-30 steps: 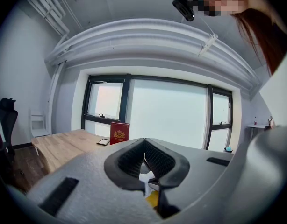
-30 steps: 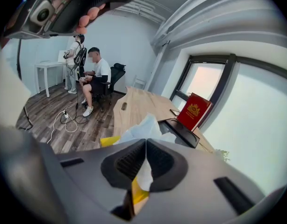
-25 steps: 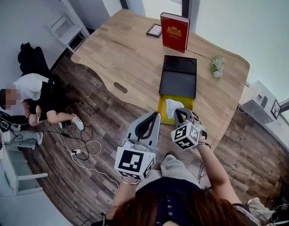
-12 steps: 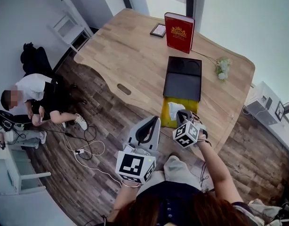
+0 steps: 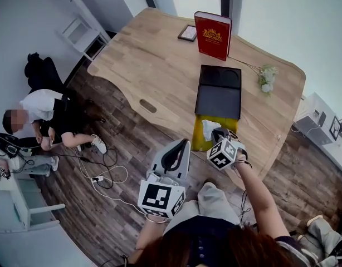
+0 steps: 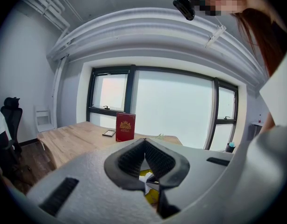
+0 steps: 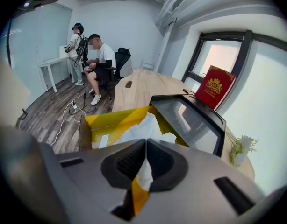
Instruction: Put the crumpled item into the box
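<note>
Yellow box; red book, gold emblem

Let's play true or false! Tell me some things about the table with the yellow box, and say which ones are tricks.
1. The red book stands upright on the table. True.
2. The yellow box is empty. False: crumpled paper sits in it.
3. The left gripper reaches into the box. False: it's off the table, shut and empty.
4. White flowers lie right of the flat black case. True.
5. The right gripper is wide open. False: its jaws are closed on the paper.
</note>
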